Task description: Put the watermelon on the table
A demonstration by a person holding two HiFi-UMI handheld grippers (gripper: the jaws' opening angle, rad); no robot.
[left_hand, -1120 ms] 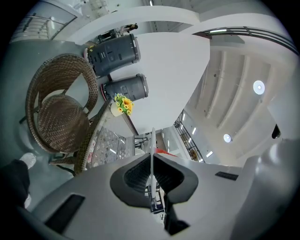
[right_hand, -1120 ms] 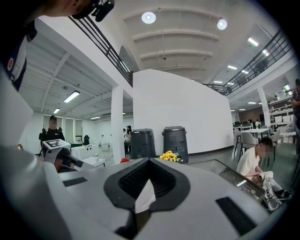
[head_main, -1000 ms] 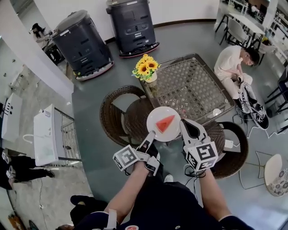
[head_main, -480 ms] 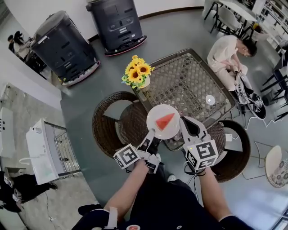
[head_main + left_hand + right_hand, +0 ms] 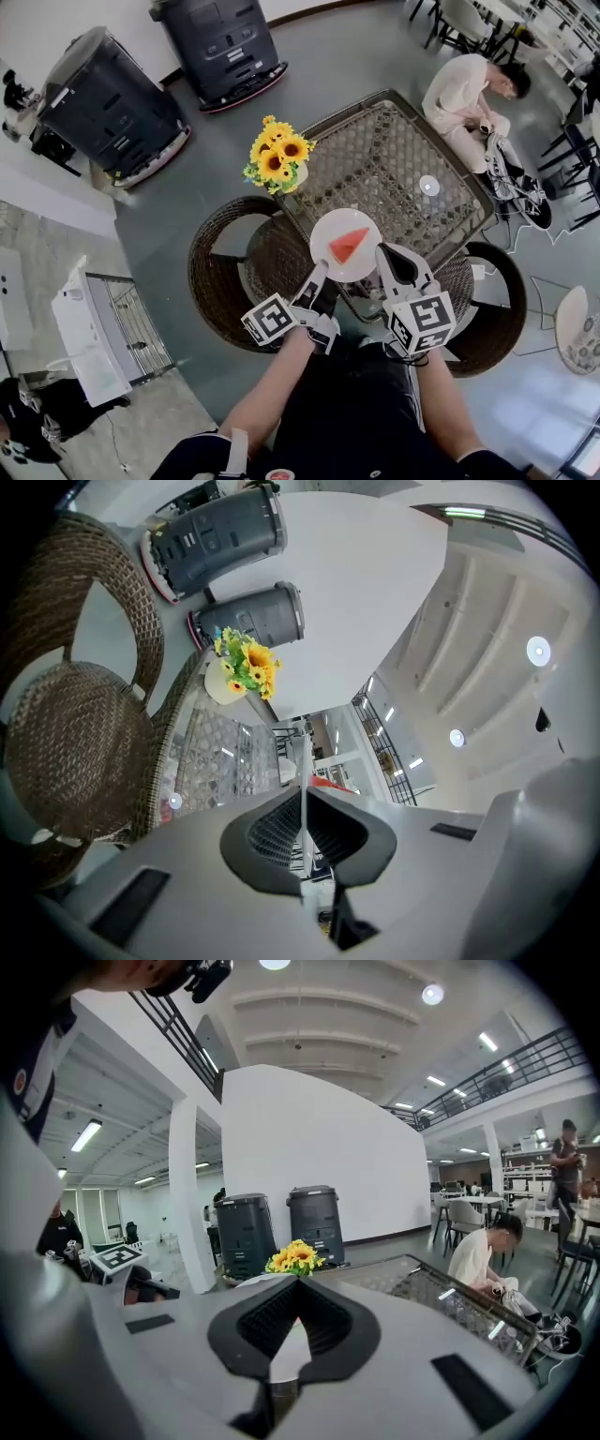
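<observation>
A red watermelon wedge (image 5: 346,245) lies on a white plate (image 5: 330,229), held in the air over the near edge of the glass-topped wicker table (image 5: 394,164). My left gripper (image 5: 319,273) is shut on the plate's near-left rim. My right gripper (image 5: 382,254) is shut on its near-right rim. In the left gripper view the plate (image 5: 302,761) shows edge-on as a thin white line between the dark pads (image 5: 272,829), with a sliver of the watermelon (image 5: 330,782) beyond. The right gripper view has the white plate (image 5: 287,1352) wedged between that gripper's pads (image 5: 323,1314).
A vase of sunflowers (image 5: 275,159) stands on the table's left corner. Wicker chairs sit at the near left (image 5: 222,272) and near right (image 5: 492,305). A person (image 5: 461,92) sits beyond the table's far right. Two dark grey machines (image 5: 103,98) (image 5: 217,37) stand behind.
Both grippers have carried the plate forward and a little lower, from over the chairs to the table's near edge. Both grips have stayed the same.
</observation>
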